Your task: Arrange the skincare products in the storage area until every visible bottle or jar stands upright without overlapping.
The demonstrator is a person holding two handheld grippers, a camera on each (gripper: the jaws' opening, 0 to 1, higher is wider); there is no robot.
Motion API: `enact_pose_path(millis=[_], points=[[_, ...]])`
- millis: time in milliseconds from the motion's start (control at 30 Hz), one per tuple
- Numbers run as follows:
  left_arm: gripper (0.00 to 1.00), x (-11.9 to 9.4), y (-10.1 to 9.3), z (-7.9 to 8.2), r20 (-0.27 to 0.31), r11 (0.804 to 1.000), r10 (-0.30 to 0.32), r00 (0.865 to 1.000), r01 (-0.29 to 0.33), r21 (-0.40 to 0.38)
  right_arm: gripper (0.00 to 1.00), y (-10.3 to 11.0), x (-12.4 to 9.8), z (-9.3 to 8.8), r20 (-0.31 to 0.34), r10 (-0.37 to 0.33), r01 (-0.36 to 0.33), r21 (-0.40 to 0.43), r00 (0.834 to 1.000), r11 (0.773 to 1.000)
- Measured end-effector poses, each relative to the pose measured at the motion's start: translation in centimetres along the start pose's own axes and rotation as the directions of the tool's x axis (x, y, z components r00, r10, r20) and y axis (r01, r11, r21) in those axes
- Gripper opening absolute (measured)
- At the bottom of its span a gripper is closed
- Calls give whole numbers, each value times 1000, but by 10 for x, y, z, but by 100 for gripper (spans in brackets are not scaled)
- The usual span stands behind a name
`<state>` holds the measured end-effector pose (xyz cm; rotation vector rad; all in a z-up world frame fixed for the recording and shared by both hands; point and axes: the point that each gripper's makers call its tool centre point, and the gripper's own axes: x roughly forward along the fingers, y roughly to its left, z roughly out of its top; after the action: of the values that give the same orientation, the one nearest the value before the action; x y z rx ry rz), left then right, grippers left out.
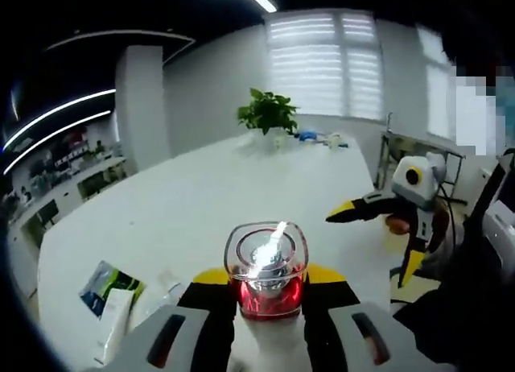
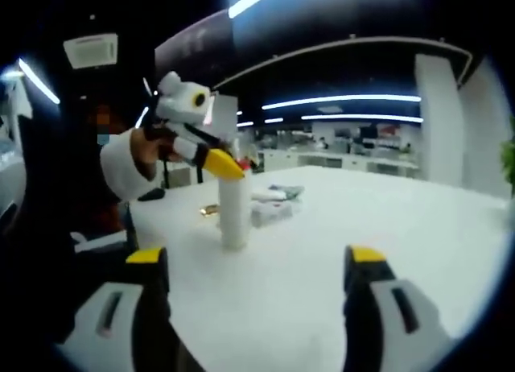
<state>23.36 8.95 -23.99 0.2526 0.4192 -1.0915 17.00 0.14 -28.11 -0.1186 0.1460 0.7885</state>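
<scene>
A white table (image 1: 185,203) is stretching through the office; the left gripper (image 1: 265,290) is clenching a white bottle's (image 2: 234,211) red cap (image 1: 266,269) upright, while the right gripper (image 2: 261,267) is hanging released

1. bottle cap (image 1: 266,259): clear glossy plastic shell over a shiny red metallic core, bright glare on top.
2. bottle body (image 2: 233,211): smooth, matt white.
3. counter (image 1: 201,203): smooth white, faint sheen.
4. left tongs (image 1: 267,287): matt black with yellow tips, grey plastic housing.
5. sachets (image 1: 113,295): glossy printed film.
</scene>
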Motion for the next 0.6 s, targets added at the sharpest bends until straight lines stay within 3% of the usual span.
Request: enact_pose_path(millis=[133, 333, 600], points=[[32, -3, 4, 6, 73, 999, -31, 997, 33, -32, 91, 4, 6, -3, -23, 5, -5, -17, 1000, 1000], [39, -6, 8, 6, 101, 999, -39, 994, 42, -29, 90, 8, 10, -1, -36, 0, -1, -38, 999, 999], [38, -19, 10, 0, 143, 997, -34, 989, 43, -58, 89, 19, 22, -3, -52, 5, -8, -56, 999, 998]])
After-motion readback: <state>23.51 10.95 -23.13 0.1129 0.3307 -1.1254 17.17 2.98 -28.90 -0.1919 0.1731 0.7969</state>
